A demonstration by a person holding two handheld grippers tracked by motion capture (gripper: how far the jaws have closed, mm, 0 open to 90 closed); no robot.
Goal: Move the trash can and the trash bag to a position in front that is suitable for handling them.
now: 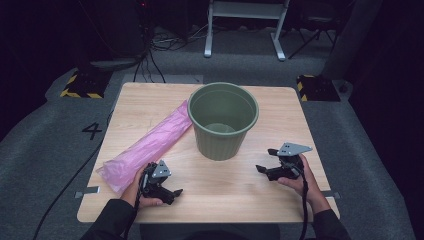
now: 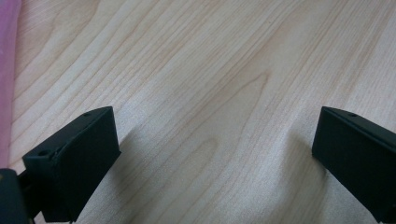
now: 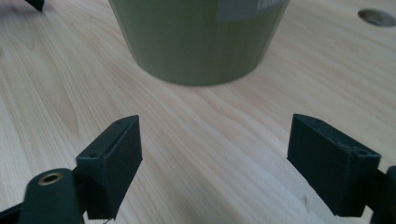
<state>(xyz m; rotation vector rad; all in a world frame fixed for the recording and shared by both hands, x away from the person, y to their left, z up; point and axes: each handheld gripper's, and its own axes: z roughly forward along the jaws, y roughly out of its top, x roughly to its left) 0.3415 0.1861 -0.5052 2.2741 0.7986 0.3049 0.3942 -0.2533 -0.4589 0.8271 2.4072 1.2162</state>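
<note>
Both grippers rest low over the wooden table (image 1: 250, 195), one each side of the green bin (image 1: 223, 120). Left gripper (image 1: 170, 192): jaws spread wide, bare wood between them, nothing held. The pink bag (image 1: 145, 145) lies just off its left jaw, a pink edge (image 2: 7, 70) showing at the frame margin. Right gripper (image 1: 266, 161): jaws equally wide, empty; the bin wall (image 3: 196, 42) stands ahead of the gap, clear of both jaws.

Judged work in hand: get the bag into or over the bin.

Risks:
- Bag is thin, slack film lying flat. Jaws may close on table and pinch only one layer, or slip off.
- Bin is light and unheld. A push from the bag or a jaw could slide or tip it.

Writing: a grey label (image 3: 252, 9) on the bin, text blurred, unreadable. A "4" (image 1: 92, 131) is marked on the floor left of the table.
</note>
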